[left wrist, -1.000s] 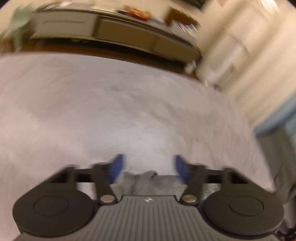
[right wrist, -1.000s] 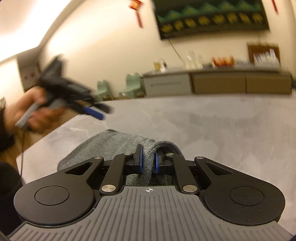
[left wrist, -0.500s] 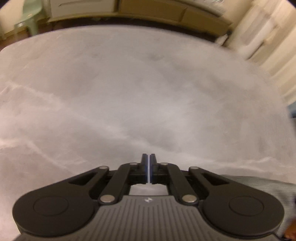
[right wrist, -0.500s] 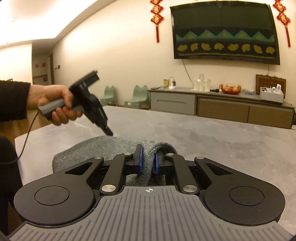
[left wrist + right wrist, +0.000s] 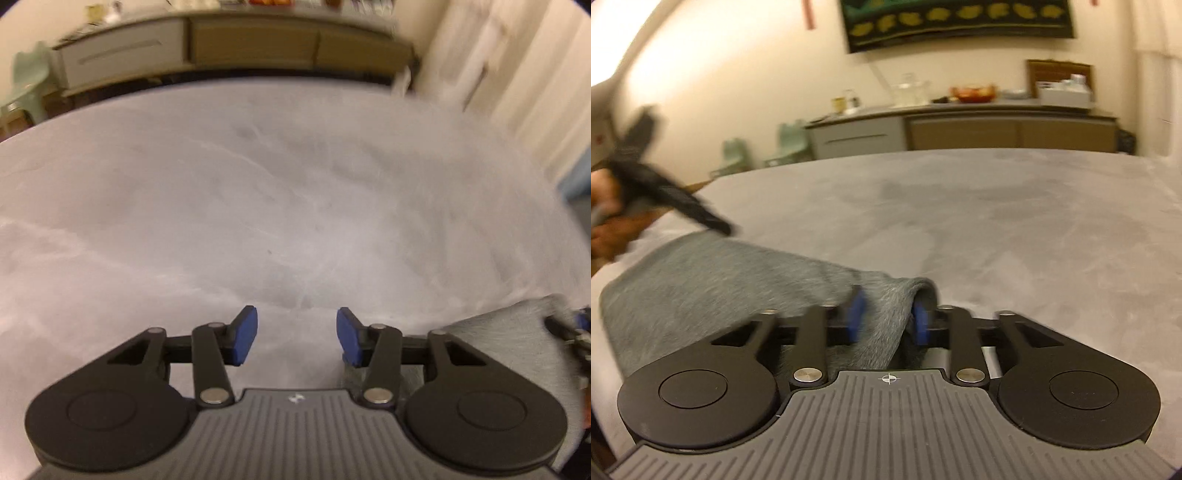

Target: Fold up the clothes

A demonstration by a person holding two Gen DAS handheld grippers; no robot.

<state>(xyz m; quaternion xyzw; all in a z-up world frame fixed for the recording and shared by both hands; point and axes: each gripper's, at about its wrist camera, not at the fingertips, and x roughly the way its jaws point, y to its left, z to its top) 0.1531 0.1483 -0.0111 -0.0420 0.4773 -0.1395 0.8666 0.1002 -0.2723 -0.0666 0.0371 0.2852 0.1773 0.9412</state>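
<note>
A grey knit garment lies folded on the grey table, stretching left from my right gripper. The right gripper's blue pads stand apart with a fold of the garment still between them, its grip loosened. My left gripper is open and empty over bare tabletop; the garment's edge shows at its lower right. In the right wrist view the left gripper hovers, blurred, above the garment's far left end.
A long sideboard with jars, a fruit bowl and boxes stands against the far wall. Green chairs sit beyond the table's far left edge. The table's far edge curves across the left wrist view.
My right gripper has opened from a tight pinch on the garment fold. My left gripper, shut half a second ago, has opened and moved down toward the garment's left end.
</note>
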